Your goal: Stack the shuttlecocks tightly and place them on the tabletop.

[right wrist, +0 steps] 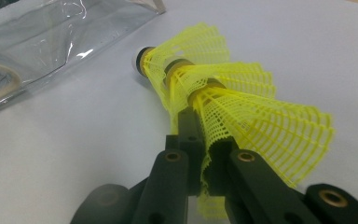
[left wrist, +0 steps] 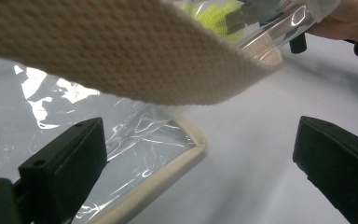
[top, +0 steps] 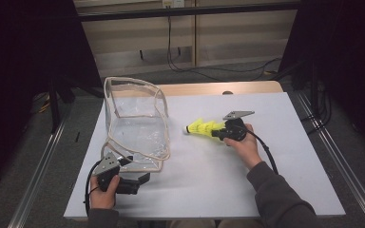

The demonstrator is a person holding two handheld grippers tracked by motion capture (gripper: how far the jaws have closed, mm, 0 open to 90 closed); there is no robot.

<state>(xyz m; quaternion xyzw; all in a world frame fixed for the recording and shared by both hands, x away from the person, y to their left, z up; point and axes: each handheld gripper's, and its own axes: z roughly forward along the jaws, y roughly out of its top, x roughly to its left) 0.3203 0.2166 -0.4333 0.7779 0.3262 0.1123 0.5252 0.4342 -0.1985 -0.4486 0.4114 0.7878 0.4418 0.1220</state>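
yellow shuttlecocks (top: 203,128), nested, sit clamped by the skirt in the right gripper (right wrist: 200,154) above the table (top: 285,156) just beside the clear bag (top: 135,126), so keep them level, cork first, while the left gripper (left wrist: 196,168), jaws apart, props its mouth

Bright table, dark surroundings, glare on plastic.

Beige strap (left wrist: 121,60) blurred, hiding the shuttlecocks (left wrist: 214,18).
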